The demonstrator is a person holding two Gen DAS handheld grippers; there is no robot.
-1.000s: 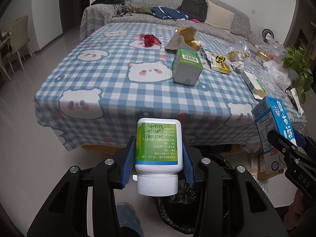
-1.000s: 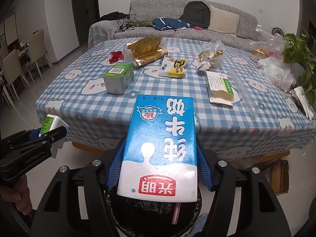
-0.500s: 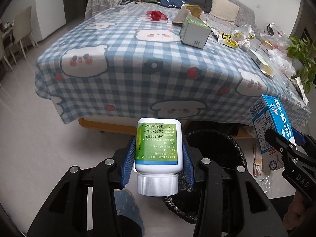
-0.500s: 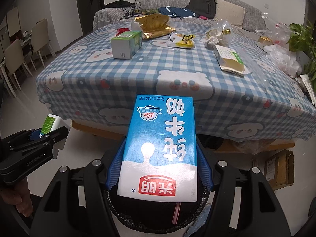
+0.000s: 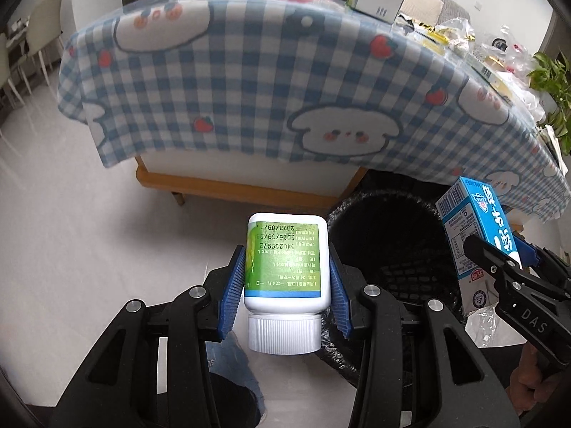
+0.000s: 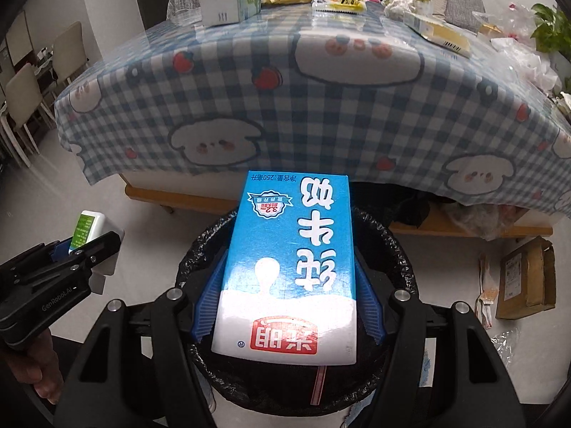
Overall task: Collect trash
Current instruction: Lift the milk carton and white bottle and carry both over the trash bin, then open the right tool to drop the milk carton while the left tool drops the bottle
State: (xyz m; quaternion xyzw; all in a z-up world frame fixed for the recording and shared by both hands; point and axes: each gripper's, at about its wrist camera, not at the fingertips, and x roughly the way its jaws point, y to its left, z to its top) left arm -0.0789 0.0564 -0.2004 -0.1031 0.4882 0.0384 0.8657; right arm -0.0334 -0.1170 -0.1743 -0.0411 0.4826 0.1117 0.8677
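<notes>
Left gripper [image 5: 287, 278] has its jaws clamped on a white bottle [image 5: 287, 267] beside the black-lined bin [image 5: 389, 249]; right gripper [image 6: 289, 306] grips a blue milk carton [image 6: 291, 267] over it, under the checked desk [image 6: 285, 107] edge.

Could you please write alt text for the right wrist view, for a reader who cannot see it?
The right gripper clamps a blue and white milk carton above a black-lined trash bin on the floor. At left, the left gripper holds a white bottle with a green label. Behind stands a table under a blue checked cloth with more litter on top.
</notes>
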